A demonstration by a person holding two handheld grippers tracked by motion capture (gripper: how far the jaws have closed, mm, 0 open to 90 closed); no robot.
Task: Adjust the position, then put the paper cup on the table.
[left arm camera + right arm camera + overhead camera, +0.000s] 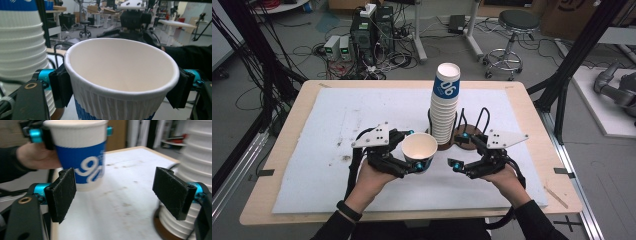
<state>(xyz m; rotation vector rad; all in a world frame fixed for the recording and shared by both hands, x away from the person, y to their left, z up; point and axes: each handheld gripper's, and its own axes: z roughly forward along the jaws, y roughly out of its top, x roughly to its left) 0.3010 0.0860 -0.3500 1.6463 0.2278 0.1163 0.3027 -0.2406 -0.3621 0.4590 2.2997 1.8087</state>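
Observation:
My left gripper (416,149) is shut on a paper cup (419,150), white inside with a blue band, holding it upright just above the white mat. In the left gripper view the pads (60,85) press both sides of the cup (120,75) just under its rim. A tall stack of the same cups (445,105) stands on a round wooden base (468,142) right behind it. To the right of the held cup, my right gripper (460,150) is open, with nothing between its jaws. The right gripper view shows the cup (80,157) ahead of those jaws and the stack (200,157) at right.
A white mat (337,130) covers most of the wooden table (292,125); it has small stains at its left. Black wire loops (482,117) rise from the wooden base. Beyond the table stand a stool (512,30) and computer gear (367,35) on the floor.

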